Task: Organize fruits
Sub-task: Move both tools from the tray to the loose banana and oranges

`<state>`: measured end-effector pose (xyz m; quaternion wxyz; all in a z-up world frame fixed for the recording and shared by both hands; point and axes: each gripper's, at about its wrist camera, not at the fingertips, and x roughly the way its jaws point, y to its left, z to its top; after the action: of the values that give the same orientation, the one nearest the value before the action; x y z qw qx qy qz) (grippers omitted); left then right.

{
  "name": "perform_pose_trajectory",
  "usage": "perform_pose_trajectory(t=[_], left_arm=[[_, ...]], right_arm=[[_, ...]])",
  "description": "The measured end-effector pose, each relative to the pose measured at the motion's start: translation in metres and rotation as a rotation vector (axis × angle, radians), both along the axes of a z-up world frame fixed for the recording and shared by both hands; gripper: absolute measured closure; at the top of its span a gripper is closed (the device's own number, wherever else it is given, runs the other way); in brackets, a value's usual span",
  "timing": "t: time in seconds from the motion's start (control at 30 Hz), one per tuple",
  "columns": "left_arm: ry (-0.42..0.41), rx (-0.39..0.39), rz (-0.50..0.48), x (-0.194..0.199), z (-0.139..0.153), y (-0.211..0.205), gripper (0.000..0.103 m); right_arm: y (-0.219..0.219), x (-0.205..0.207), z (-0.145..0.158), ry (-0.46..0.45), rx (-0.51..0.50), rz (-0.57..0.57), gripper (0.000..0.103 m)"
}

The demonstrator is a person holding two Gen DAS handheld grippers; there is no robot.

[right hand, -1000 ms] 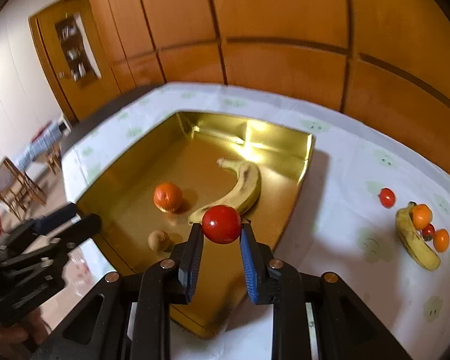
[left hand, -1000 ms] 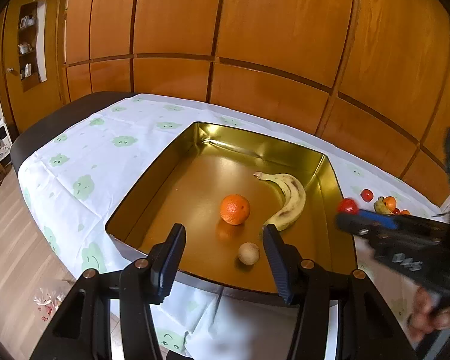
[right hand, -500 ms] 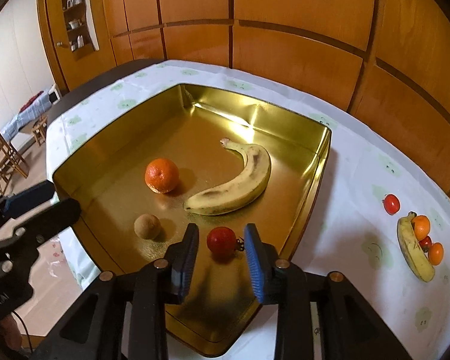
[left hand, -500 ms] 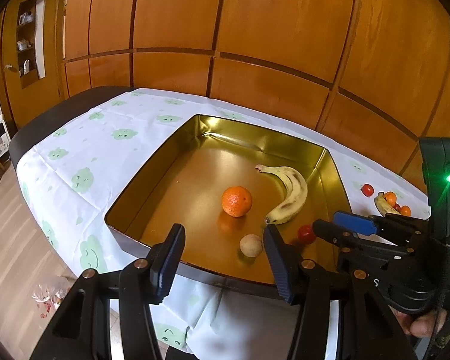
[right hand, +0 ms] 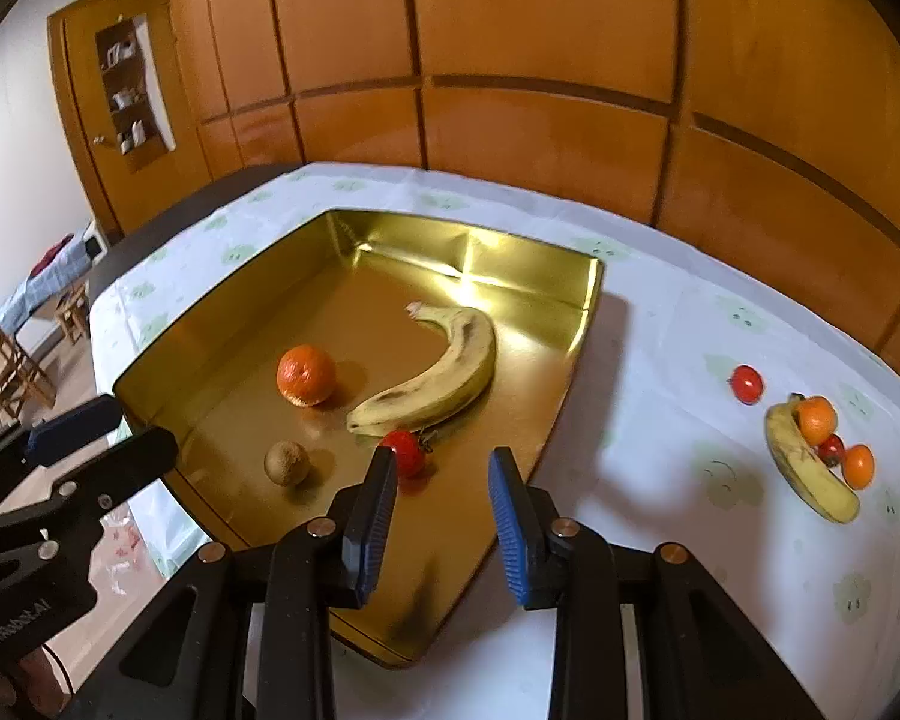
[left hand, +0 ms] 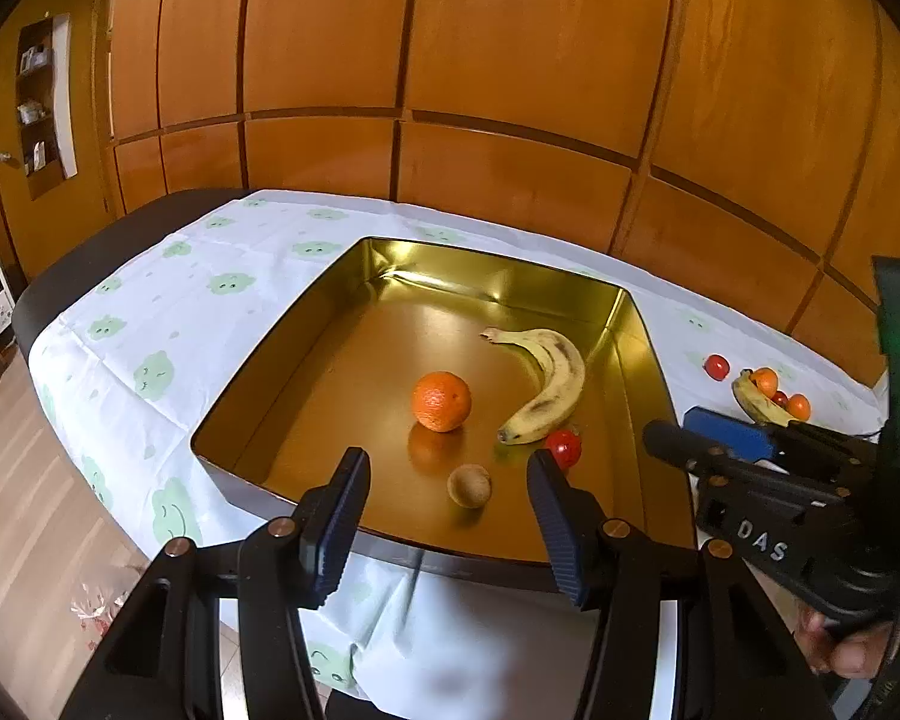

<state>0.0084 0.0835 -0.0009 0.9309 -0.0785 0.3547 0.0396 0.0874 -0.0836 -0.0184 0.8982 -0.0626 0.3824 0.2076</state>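
A gold tray on the cloth holds an orange, a banana, a brown kiwi and a red tomato. The tomato lies on the tray floor by the banana's tip. My right gripper hovers open over the tray's near right corner, the tomato just beyond its left finger and free of both. My left gripper stands open and empty above the tray's near edge, with the kiwi seen between its fingers.
On the cloth to the right of the tray lie a lone tomato and a second banana with two small oranges and a tomato. A wood-panelled wall backs the table. The floor drops away at the left.
My right gripper carried the tomato over the tray, opened and let it go; the tomato now rests beside the banana. That gripper has since drawn back to the right. The left gripper kept still.
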Motion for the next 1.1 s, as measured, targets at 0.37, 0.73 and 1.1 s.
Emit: perform_pose_trajectory(t=[0.37, 0.73, 1.1], left_arm=[[-0.007, 0.029, -0.054, 0.001, 0.007, -0.027, 0.046], [-0.004, 0.062, -0.137, 0.003, 0.01, -0.061, 0.046], [0.016, 0.082, -0.211, 0.006, 0.007, -0.088, 0.046]], right_arm=[[-0.06, -0.008, 0.009, -0.045, 0.035, -0.173, 0.071], [-0.134, -0.014, -0.009, 0.005, 0.057, -0.354, 0.071], [-0.18, -0.025, -0.022, 0.023, 0.057, -0.472, 0.071]])
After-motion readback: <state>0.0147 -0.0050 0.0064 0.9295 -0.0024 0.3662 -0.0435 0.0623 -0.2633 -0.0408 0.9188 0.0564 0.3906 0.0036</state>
